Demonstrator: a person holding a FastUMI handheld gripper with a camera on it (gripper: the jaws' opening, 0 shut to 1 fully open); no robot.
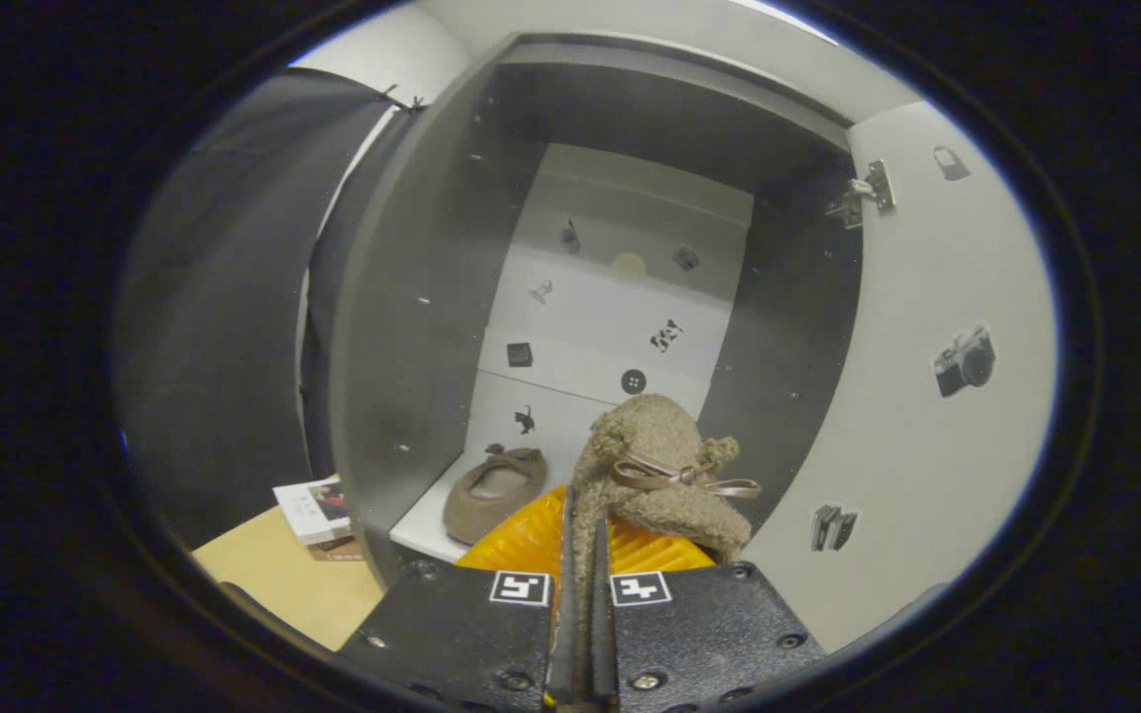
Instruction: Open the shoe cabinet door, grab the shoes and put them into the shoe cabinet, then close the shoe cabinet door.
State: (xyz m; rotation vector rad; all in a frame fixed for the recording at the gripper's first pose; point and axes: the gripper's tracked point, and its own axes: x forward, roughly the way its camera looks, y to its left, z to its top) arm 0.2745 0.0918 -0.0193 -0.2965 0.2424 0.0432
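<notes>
The shoe cabinet [402, 327] stands open ahead, its white door [927, 396] swung out to the right with stickers on it. One brown fuzzy shoe [494, 490] lies on the cabinet's white bottom shelf [419, 530], at its left. My gripper [585, 540] is shut on the edge of a second brown fuzzy shoe [665, 465] with a ribbon bow [679, 477]. That shoe hangs just ahead of the fingers, in front of the cabinet opening and right of the first shoe.
The cabinet's back panel [620, 307] is white with small stickers. A hinge [863, 198] sits at the top of the door. Left of the cabinet lie books [313, 510] on a tan surface [283, 584], with a dark cloth wall behind.
</notes>
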